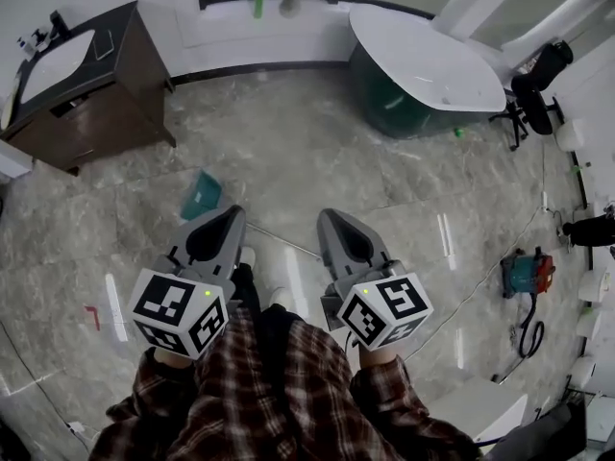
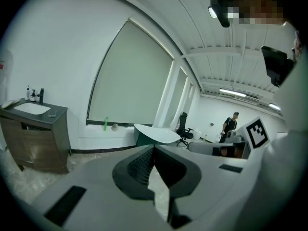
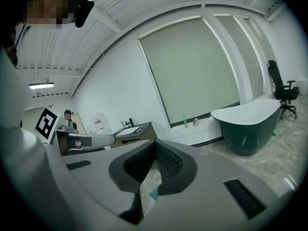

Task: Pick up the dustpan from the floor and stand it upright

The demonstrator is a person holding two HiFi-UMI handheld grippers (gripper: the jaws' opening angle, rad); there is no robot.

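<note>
The teal dustpan (image 1: 202, 196) lies flat on the marble floor just ahead of my left gripper (image 1: 233, 211). Its thin long handle (image 1: 282, 243) runs rightward across the floor between the two grippers. Neither gripper touches it. My left gripper (image 2: 154, 147) has its jaws closed tip to tip with nothing in them. My right gripper (image 1: 327, 215) is held beside it, also shut and empty (image 3: 155, 142). A sliver of the teal dustpan (image 3: 153, 192) shows through the gap below the right jaws.
A dark wooden vanity with a sink (image 1: 86, 84) stands at the far left. A white and green bathtub (image 1: 423, 65) is ahead right, with an office chair (image 1: 538, 80) beyond it. A blue and orange machine with a cable (image 1: 527, 275) sits at the right. A person (image 2: 232, 124) stands far off.
</note>
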